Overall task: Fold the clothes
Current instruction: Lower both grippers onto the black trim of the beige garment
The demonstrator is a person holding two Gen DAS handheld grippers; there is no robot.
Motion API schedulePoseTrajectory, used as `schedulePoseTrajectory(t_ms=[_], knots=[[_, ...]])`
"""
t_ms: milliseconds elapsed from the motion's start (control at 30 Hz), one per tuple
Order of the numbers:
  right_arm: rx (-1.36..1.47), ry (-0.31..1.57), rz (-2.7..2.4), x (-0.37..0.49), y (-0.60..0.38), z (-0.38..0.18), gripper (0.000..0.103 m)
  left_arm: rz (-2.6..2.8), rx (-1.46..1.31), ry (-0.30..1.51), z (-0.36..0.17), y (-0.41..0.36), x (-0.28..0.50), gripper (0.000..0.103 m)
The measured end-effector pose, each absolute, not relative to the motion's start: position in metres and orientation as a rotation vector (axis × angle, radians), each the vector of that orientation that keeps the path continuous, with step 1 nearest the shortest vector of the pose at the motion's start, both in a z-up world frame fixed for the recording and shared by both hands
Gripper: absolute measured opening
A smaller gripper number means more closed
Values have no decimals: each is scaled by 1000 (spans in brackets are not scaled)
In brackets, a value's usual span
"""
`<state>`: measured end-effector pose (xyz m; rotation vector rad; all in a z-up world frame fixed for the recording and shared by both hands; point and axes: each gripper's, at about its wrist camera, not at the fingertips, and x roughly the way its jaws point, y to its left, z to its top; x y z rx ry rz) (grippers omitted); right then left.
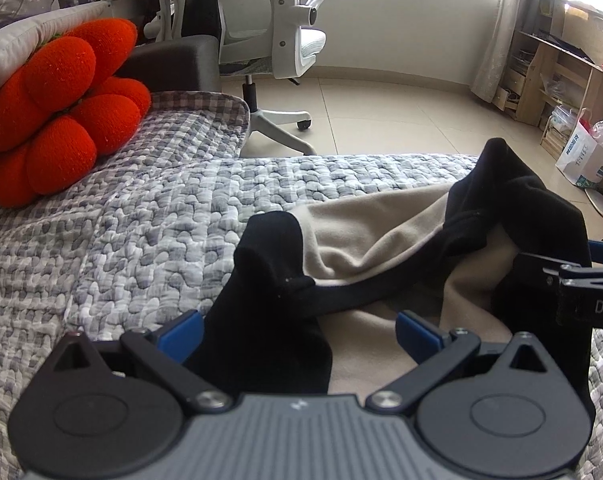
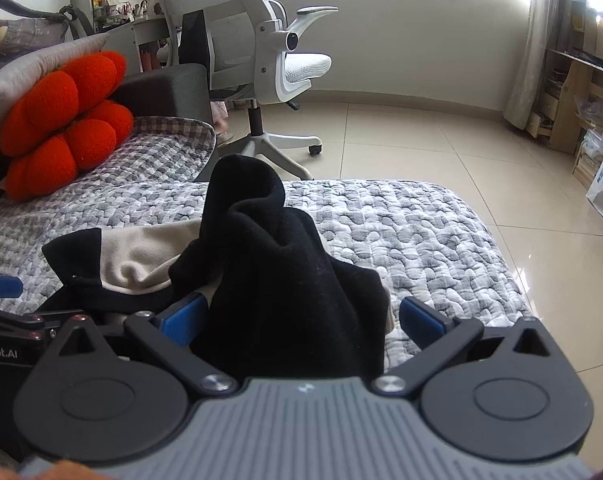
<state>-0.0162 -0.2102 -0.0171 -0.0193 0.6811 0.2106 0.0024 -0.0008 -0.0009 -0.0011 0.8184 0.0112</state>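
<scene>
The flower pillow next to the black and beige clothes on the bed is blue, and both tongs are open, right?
Not quite. The flower pillow is red-orange, not blue, as the left wrist view shows clearly. The rest holds: it sits on the checked bed cover near the black and beige clothes, and both the left tongs and right tongs are open.

wrist views, low, close, sharing bed [image 1: 149, 216]
</scene>
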Motion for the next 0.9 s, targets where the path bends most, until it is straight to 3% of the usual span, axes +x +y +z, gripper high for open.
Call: schedulePoseTrajectory(t_ms=[900], knots=[[-69,531,126,-29,-202,-7,103,5,-56,818,-6,2,4,102]])
